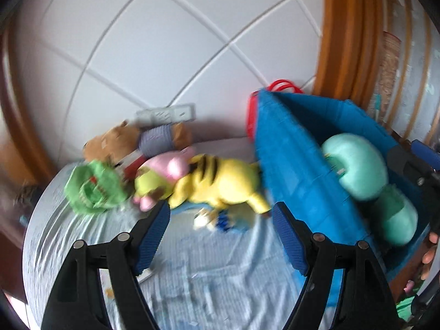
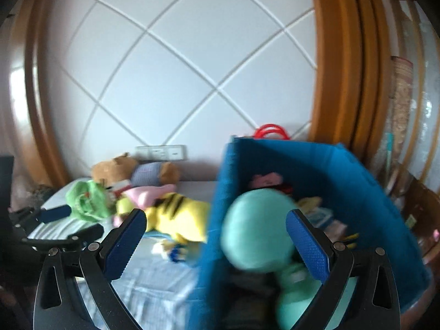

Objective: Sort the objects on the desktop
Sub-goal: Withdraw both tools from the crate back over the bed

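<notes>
A blue fabric bin (image 1: 291, 159) (image 2: 330, 170) stands on the right of the bed. A teal plush (image 1: 357, 167) (image 2: 255, 228) lies inside it, with other toys deeper in. Left of the bin lie a yellow striped plush (image 1: 217, 181) (image 2: 178, 217), a pink plush (image 1: 167, 165), a green plush (image 1: 93, 189) (image 2: 88, 200), a brown bear (image 1: 132, 140) (image 2: 132, 169) and a small blue-white toy (image 1: 222, 220) (image 2: 176, 250). My left gripper (image 1: 220, 209) is open and empty, just short of the yellow plush. My right gripper (image 2: 216, 217) is open over the bin, the teal plush between its fingers but not gripped.
The bed has a light blue striped sheet (image 1: 192, 275). A white quilted headboard (image 2: 178, 68) with a wall socket panel (image 2: 161, 152) is behind the toys. A wooden frame (image 2: 338, 55) rises at the right. Red handles (image 2: 271, 132) stick up behind the bin.
</notes>
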`<state>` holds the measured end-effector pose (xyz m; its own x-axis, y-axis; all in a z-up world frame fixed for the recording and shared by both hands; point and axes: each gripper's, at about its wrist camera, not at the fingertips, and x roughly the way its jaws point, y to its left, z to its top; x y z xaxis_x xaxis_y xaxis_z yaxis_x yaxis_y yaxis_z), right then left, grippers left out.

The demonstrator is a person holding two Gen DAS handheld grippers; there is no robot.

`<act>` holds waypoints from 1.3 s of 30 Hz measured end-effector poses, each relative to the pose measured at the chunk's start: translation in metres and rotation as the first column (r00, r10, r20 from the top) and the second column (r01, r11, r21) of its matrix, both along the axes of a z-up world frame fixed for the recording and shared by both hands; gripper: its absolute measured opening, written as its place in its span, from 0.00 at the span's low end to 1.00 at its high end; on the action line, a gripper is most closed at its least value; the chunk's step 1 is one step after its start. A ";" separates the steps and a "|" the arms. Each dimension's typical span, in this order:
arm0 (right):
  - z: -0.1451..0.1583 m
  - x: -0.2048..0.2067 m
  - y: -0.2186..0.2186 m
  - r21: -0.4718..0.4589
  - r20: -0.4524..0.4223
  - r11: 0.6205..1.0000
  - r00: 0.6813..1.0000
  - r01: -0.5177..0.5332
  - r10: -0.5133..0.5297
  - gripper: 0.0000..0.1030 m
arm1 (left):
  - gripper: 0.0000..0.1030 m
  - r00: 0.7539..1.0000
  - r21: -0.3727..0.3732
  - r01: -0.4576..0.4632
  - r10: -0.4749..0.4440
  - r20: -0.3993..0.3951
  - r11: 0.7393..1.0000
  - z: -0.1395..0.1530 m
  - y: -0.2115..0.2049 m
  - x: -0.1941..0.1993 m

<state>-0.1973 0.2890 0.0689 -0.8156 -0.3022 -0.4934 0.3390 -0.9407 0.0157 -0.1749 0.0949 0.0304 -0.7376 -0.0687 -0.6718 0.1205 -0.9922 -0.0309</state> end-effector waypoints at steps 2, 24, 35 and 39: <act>-0.006 0.010 -0.024 -0.008 0.006 1.000 1.000 -0.026 0.026 1.00 | 0.74 0.999 0.009 -0.032 0.032 0.012 0.999 -0.012 -0.028 0.017; -0.145 0.026 -0.179 0.015 0.327 0.994 0.940 -0.111 0.100 1.00 | 0.75 0.953 0.024 -0.203 0.192 0.233 0.979 -0.145 -0.214 0.095; -0.231 -0.039 -0.223 -0.021 0.496 0.970 0.840 -0.243 0.221 1.00 | 0.75 0.895 -0.008 -0.275 0.259 0.364 0.961 -0.225 -0.237 0.074; -0.261 -0.045 -0.242 -0.027 0.542 0.964 0.806 -0.266 0.238 0.96 | 0.75 0.883 0.011 -0.252 0.225 0.413 0.968 -0.258 -0.242 0.071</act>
